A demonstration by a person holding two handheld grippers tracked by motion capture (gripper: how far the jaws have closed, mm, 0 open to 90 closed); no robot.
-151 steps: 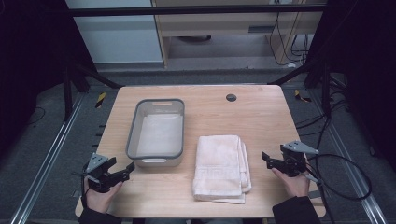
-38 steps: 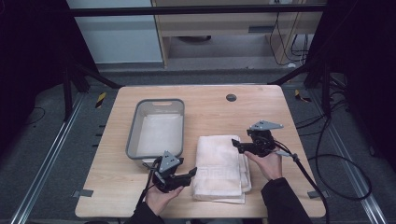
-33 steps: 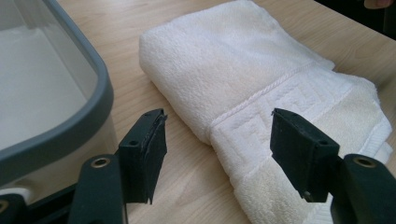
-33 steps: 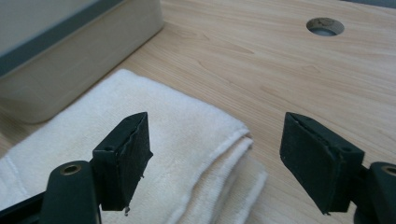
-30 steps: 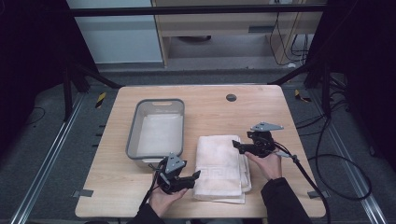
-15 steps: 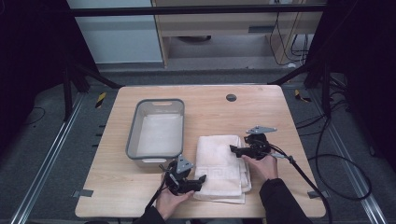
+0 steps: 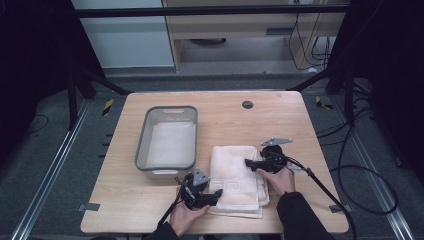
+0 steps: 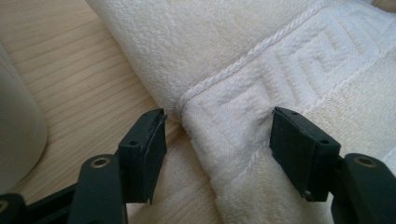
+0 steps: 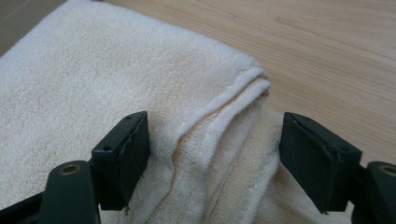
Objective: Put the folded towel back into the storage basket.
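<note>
The folded towel point(image 7: 235, 177) lies on the table point(image 7: 280, 120), between the two grippers and right of the bin point(image 7: 167, 145). Left gripper point(image 7: 216, 196) is released: its jaws, which have just been closing, straddle the towel's patterned near edge point(image 8: 224, 116) without pinching it. Right gripper point(image 7: 248, 162) is likewise released, jaws wide on either side of the layered fold point(image 9: 219, 121) at the towel's far side, pads clear of the cloth

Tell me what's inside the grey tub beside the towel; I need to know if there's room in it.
The grey tub shows a pale, flat bottom with nothing standing in it. Whether that pale layer is a liner, a cloth or the bare floor cannot be told, and the near wall hides a strip behind it.
</note>
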